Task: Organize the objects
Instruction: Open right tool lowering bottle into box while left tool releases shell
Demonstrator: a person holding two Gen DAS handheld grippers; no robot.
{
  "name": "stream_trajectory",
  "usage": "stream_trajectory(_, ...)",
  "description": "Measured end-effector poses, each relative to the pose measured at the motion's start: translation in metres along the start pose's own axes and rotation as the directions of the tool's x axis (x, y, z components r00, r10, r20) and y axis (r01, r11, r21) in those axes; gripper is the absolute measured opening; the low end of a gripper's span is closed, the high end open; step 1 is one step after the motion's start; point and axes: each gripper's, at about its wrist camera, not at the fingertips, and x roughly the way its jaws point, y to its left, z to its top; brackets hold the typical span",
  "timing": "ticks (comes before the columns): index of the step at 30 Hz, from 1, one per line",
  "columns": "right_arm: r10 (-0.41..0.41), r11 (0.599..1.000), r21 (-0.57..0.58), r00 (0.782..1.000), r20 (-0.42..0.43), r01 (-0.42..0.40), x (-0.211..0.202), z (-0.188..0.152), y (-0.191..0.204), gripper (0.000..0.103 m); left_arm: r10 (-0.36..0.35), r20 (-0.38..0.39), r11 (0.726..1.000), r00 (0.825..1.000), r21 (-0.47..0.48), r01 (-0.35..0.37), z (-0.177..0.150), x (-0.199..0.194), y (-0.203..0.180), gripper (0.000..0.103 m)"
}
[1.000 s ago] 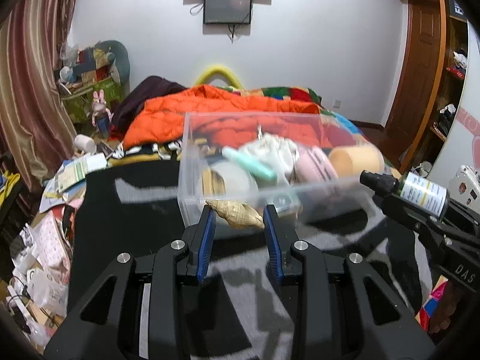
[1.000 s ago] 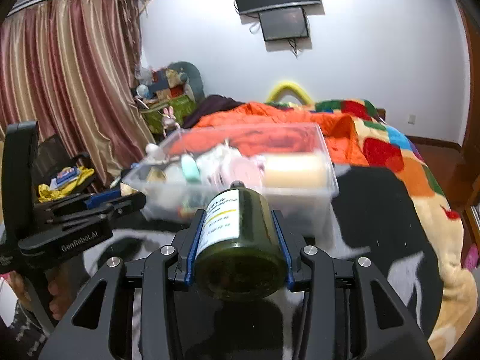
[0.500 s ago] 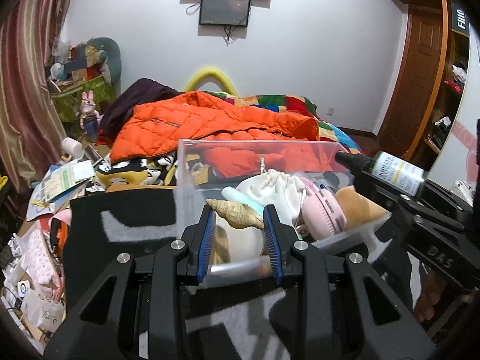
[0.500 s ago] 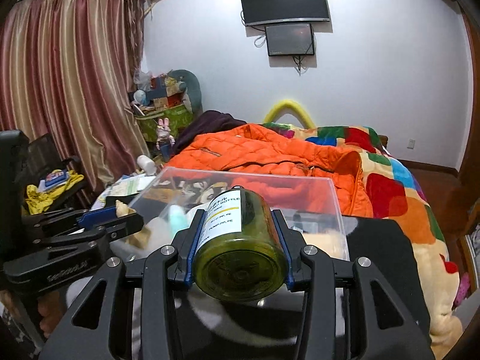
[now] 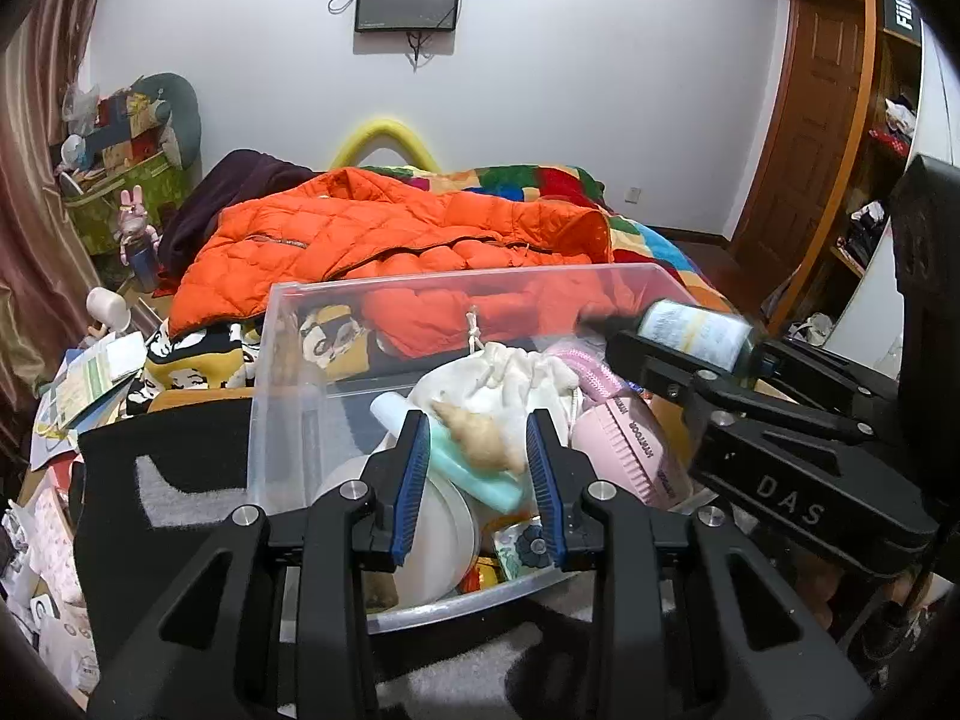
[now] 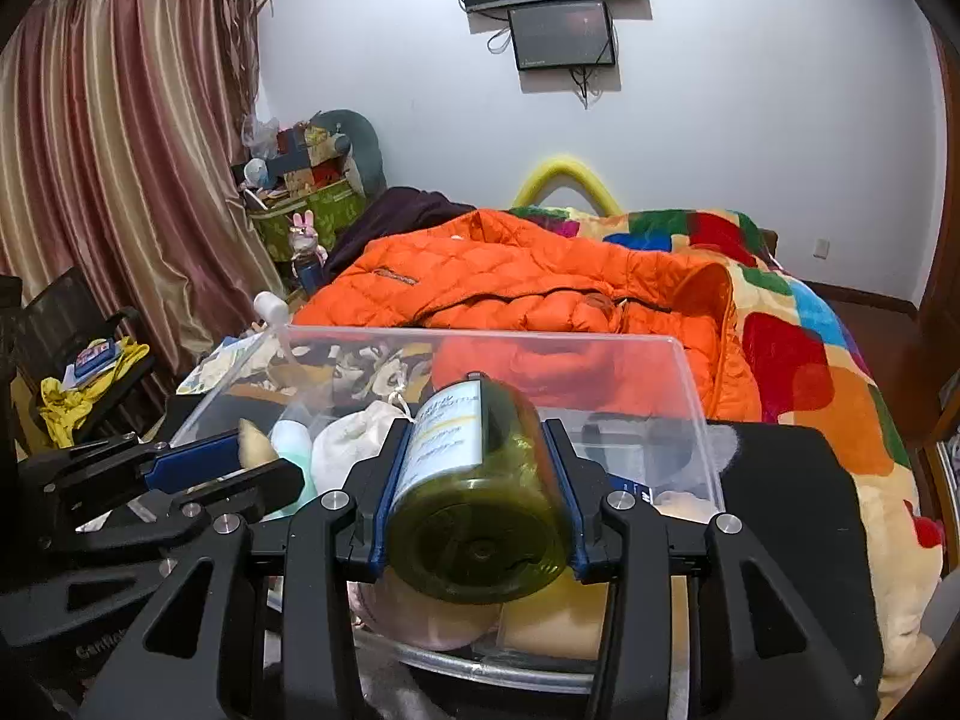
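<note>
Hovering over the already crowded clear plastic storage bin [image 5: 282,396], left tongs [image 5: 478,462] clenched on a tan spiral seashell [image 5: 480,437], right tongs [image 6: 477,480] clamping a dark-green glass bottle [image 6: 474,498]: risk of collision, or bottle rolling off the heaped contents on release.

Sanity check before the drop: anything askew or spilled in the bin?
No spill. The seashell sits skewed in the left gripper, seemingly touching only its right finger. The green bottle lies sideways in the right gripper above the clear bin.
</note>
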Motion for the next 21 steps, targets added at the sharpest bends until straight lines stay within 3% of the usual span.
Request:
stream_trajectory(6, -0.019, 0.999, -0.026, 1.000, -0.018, 0.019, 0.001, -0.001, 0.004, 0.052, 0.004, -0.003, 1.000, 1.000, -0.003, -0.004, -0.001, 0.001, 0.001, 0.037)
stream_trajectory(21, -0.024, 0.999, -0.030, 0.998, 0.051, 0.025, -0.033, -0.001, 0.006, 0.057, 0.025, 0.031, 1.000, 0.999, -0.007, -0.024, -0.004, -0.025, -0.003, 0.040)
